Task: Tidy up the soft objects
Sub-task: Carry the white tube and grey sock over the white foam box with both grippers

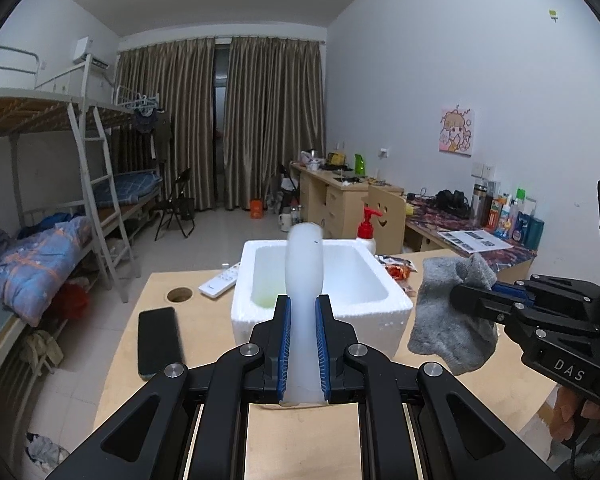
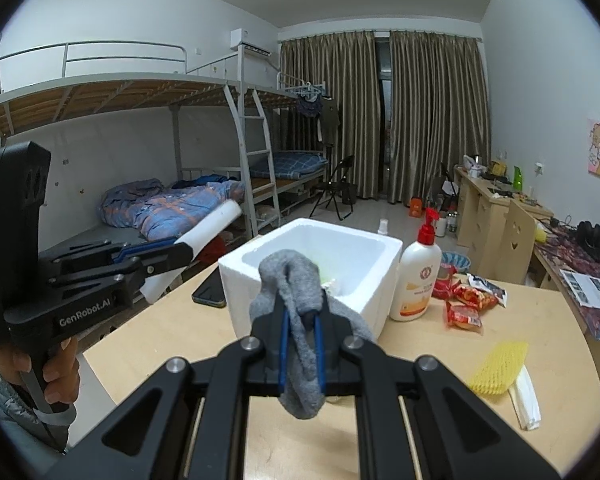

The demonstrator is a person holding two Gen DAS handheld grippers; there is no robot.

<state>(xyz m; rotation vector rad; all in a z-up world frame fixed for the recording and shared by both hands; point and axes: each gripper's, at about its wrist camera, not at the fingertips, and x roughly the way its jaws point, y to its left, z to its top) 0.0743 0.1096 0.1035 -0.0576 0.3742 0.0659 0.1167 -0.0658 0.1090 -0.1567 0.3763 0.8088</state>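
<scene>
A grey sock (image 2: 300, 320) hangs limp, pinched between the jaws of the right gripper (image 2: 301, 314), held above the wooden table (image 2: 440, 360) just short of the white foam box (image 2: 380, 248) at twelve o'clock. The left gripper (image 1: 303, 308), at nine o'clock of the right, clamps a white foam tube (image 1: 304, 264) that juts out over the same box. A lotion bottle (image 2: 418, 280) stands at the box's three o'clock.

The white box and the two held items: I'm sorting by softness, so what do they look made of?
White box: likely foam polystyrene, matte, thick walls, crumbly chipped edges. Grey sock in the right gripper: fuzzy knit fabric, hanging limp. White strip in the left gripper: probably translucent packing foam or soft plastic; unclear.
</scene>
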